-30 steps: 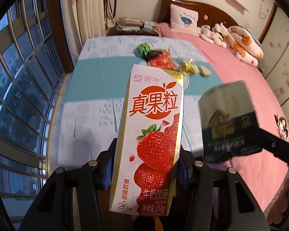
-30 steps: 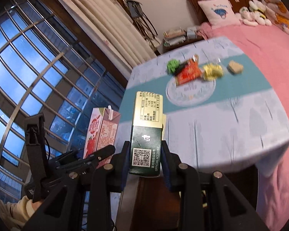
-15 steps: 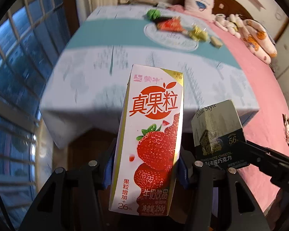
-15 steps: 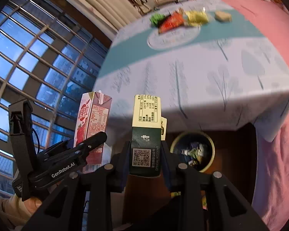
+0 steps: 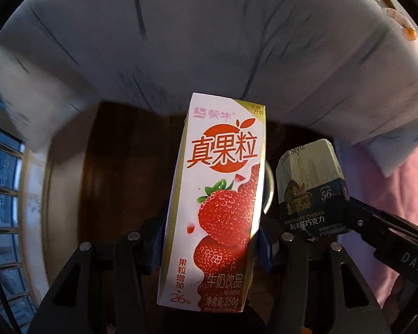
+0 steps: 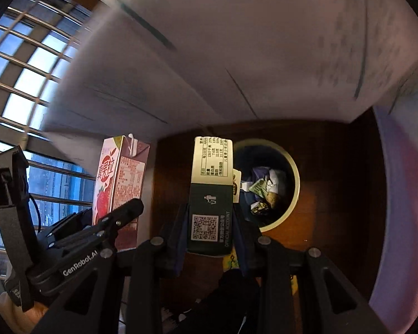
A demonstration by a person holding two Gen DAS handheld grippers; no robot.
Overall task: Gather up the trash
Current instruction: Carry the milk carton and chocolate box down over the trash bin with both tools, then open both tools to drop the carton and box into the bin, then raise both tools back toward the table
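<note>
The left hand-held gripper (image 5: 211, 245) is clamped on a tall pink-and-white strawberry milk carton (image 5: 217, 203) printed with red berries and Chinese lettering, gripping it low on its sides so that it stands upright between the blue-padded fingers; the right hand-held gripper (image 6: 210, 231) is clamped on a narrow dark-green and cream cardboard chocolate box (image 6: 211, 192), its QR code and nutrition panel facing the right wrist camera; the two cartons are held side by side, near each other but apart, the chocolate box to the right of the milk carton in the left wrist view; below and just beyond the chocolate box stands a round cream-rimmed waste bin (image 6: 294, 186) on a dark brown wooden floor (image 6: 334, 167), with crumpled wrappers (image 6: 264, 189) lying inside it; a pale blue-grey patterned cloth (image 6: 264, 55) hangs from the desk edge above the bin, blurred; a pink bedspread (image 6: 398, 222) lies at the right; a barred window (image 6: 28, 83) shows at the left.
</note>
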